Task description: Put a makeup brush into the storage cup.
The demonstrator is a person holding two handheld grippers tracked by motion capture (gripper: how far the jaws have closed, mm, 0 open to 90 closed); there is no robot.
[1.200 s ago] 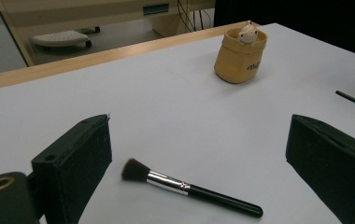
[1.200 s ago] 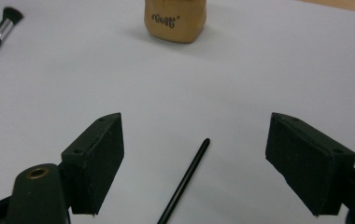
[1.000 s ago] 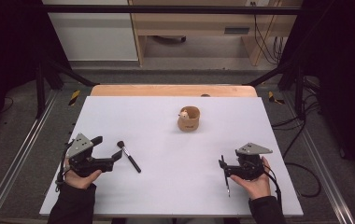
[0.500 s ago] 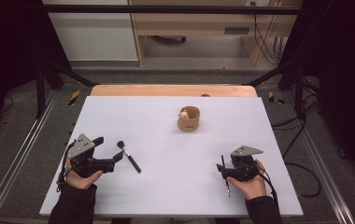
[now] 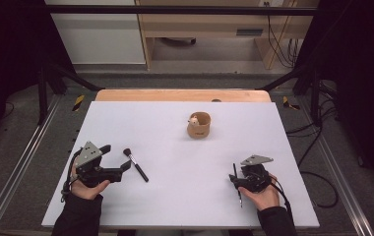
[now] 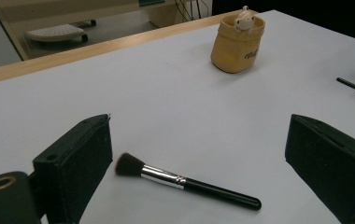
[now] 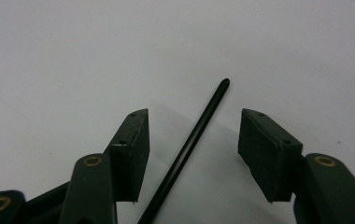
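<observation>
A makeup brush (image 5: 136, 164) with a black handle and silver ferrule lies on the white table (image 5: 175, 147). My left gripper (image 5: 117, 158) is open just left of it. Its own view has the brush (image 6: 185, 182) flat on the table between the wide-apart jaws of the left gripper (image 6: 199, 126), touching neither. A thin black stick (image 5: 237, 184) lies at the front right. My right gripper (image 5: 235, 181) is low over it and open. In the right gripper view the stick (image 7: 194, 135) runs between the jaws of the right gripper (image 7: 192, 123), with gaps on both sides.
A tan cup (image 5: 199, 125) holding a small white figure stands upright at the table's centre back, also seen from the left gripper as the cup (image 6: 236, 44). A wooden strip (image 5: 182, 95) borders the far edge. Metal frame rails run along both sides.
My right gripper has come slightly toward the front edge and lower, over the thin stick. The left gripper and the brush have barely moved.
</observation>
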